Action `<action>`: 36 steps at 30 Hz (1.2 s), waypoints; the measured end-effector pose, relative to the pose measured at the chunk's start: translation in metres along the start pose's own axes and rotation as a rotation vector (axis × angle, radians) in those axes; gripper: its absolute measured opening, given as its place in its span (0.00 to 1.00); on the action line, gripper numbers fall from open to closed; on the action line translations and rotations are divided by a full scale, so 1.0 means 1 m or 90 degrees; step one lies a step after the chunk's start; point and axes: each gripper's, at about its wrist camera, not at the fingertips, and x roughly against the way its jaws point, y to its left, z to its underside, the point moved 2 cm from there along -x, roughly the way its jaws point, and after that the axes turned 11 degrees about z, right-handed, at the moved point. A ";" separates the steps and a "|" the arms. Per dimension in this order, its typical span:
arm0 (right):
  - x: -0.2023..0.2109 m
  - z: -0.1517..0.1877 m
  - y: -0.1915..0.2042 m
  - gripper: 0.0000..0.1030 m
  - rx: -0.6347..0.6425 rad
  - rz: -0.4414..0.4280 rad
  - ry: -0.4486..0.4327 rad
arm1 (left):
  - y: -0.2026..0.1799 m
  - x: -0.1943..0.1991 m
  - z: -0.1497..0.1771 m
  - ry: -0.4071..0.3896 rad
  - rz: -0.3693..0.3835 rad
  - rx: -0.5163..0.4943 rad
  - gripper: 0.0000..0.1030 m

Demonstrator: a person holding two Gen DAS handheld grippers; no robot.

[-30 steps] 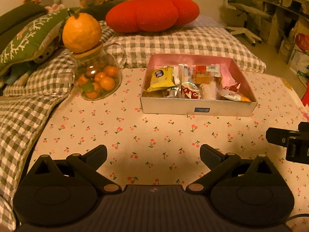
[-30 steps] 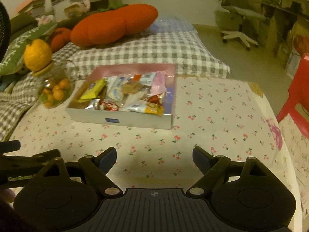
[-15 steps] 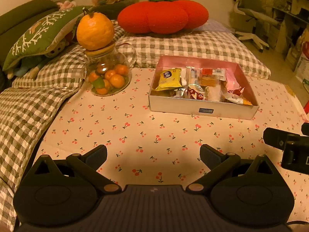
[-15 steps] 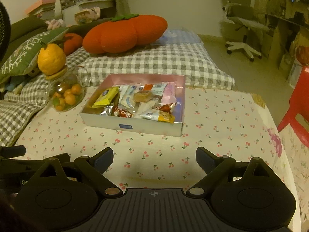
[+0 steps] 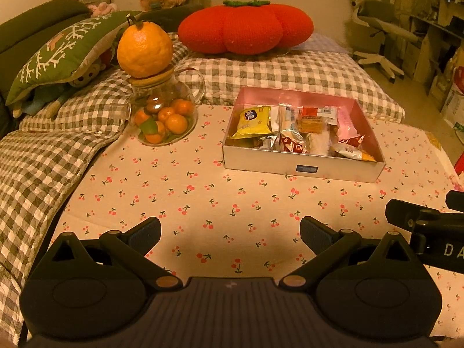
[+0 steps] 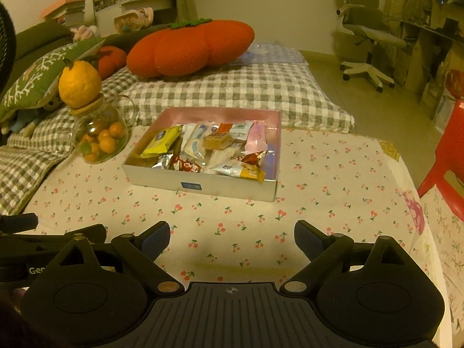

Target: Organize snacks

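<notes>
Both tools draw back; left tool [image 5: 230, 229] and right tool [image 6: 232, 233] gape empty, snack box [image 5: 301, 171] ahead on worktop [image 5: 203, 200]. I'd approach a top packet squarely.

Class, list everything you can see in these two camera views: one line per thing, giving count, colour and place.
snack box: one, silver outside, pink inside, on the tablecloth
snack packets: several, mixed colours, inside the snack box
glass jar: one, clear, holding small oranges, left of the box
large citrus fruit: one, orange, atop the jar lid
tablecloth: one, cream with cherries
tomato cushion: one, red, behind
office chair: one, pale, far right
left gripper: one, black, open
right gripper: one, black, open
</notes>
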 end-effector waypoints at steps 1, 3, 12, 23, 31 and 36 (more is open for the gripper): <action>0.000 0.000 0.000 0.92 0.000 0.000 0.000 | 0.000 0.000 0.000 0.000 0.001 -0.001 1.00; 0.000 0.001 0.000 0.92 -0.001 0.000 0.001 | 0.000 0.000 0.000 0.001 0.001 0.000 0.99; -0.002 0.001 0.000 0.92 -0.001 -0.002 0.007 | 0.000 0.000 0.000 0.002 0.002 -0.001 0.99; -0.002 0.000 0.001 0.92 -0.002 -0.001 0.008 | -0.001 0.000 0.002 0.004 0.002 -0.001 1.00; -0.002 0.000 0.001 0.92 -0.002 -0.001 0.008 | -0.001 0.000 0.002 0.005 0.002 0.000 1.00; -0.002 0.000 0.001 0.92 -0.002 -0.001 0.007 | -0.001 0.000 0.002 0.006 0.003 -0.001 1.00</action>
